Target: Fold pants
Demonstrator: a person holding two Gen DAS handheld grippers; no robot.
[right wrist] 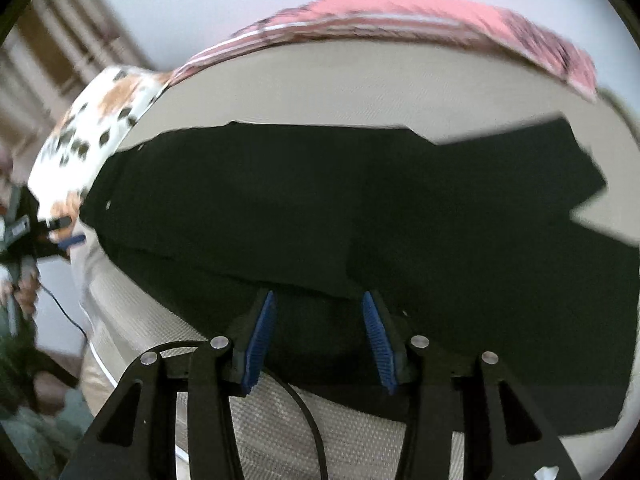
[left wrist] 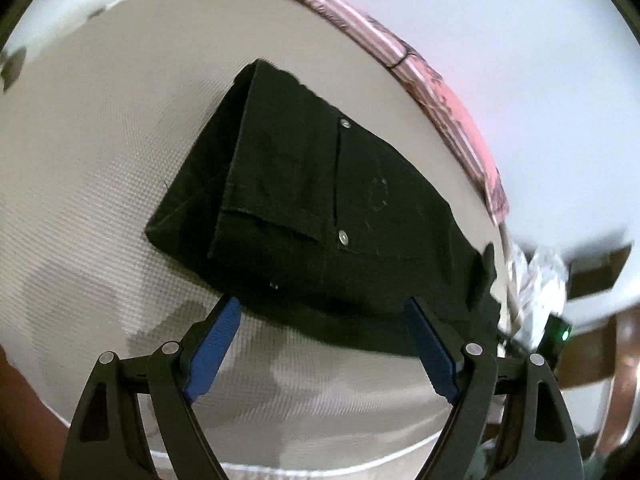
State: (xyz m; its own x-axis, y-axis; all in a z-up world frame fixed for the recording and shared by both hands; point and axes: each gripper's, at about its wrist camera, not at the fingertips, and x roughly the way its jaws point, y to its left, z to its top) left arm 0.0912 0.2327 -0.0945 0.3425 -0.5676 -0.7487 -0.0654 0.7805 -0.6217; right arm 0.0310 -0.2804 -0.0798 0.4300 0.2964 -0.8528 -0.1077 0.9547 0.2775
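Black pants (left wrist: pixel 320 200) lie on a light textured mattress (left wrist: pixel 100 160). In the left wrist view I see the waist end with a pocket and metal rivets, one layer folded over another. My left gripper (left wrist: pixel 322 308) is open, its blue pads at the near edge of the waist, holding nothing. In the right wrist view the pants (right wrist: pixel 340 208) stretch across the bed, the legs running to the right. My right gripper (right wrist: pixel 318 298) is open, its blue pads just over the near edge of the cloth, empty.
A pink patterned blanket (left wrist: pixel 440 92) lies along the far edge of the bed. A white spotted cloth (right wrist: pixel 92 128) lies at the far left corner. A black cable (right wrist: pixel 308 420) runs under my right gripper. Crumpled white material (left wrist: pixel 536 280) sits off the bed's right side.
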